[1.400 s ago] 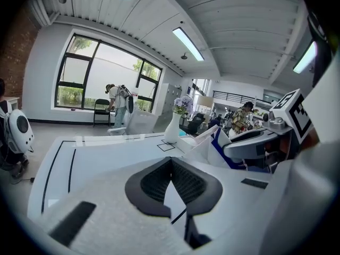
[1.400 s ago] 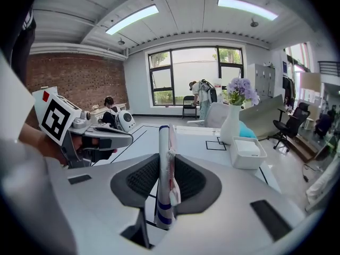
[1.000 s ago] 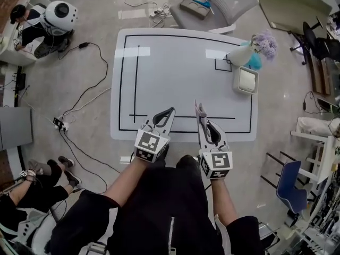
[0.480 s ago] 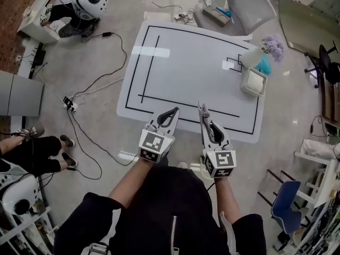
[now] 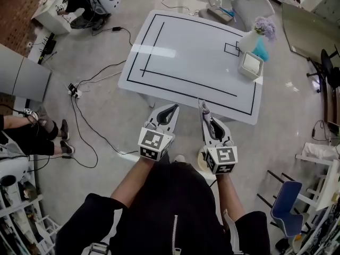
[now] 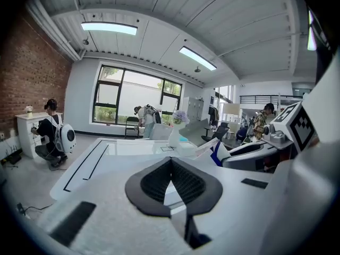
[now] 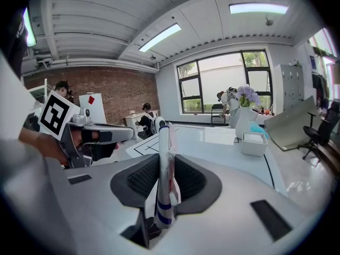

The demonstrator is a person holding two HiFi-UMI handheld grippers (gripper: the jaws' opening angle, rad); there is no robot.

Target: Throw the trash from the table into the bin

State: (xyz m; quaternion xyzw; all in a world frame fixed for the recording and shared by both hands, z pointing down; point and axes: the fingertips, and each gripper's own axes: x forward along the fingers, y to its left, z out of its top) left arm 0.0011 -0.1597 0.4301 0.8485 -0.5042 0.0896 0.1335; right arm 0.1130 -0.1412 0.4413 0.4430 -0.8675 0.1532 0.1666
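My right gripper is shut on a flat white wrapper with blue stripes, which stands upright between the pads. My left gripper is shut with nothing in it; its tips meet in the left gripper view. Both grippers hang side by side over the floor, just short of the white table's near edge. A pale round object, perhaps the bin, shows on the floor under my right gripper, mostly hidden by it.
At the table's far right corner stand a vase of purple flowers and a white square box. Cables and a power strip lie on the floor at left. A grey chair is behind the table, a blue chair at lower right. People are at the left.
Both grippers have drawn back from over the table's front edge to above the floor, the wrapper still in the right one. The table now lies farther off and turned in view.
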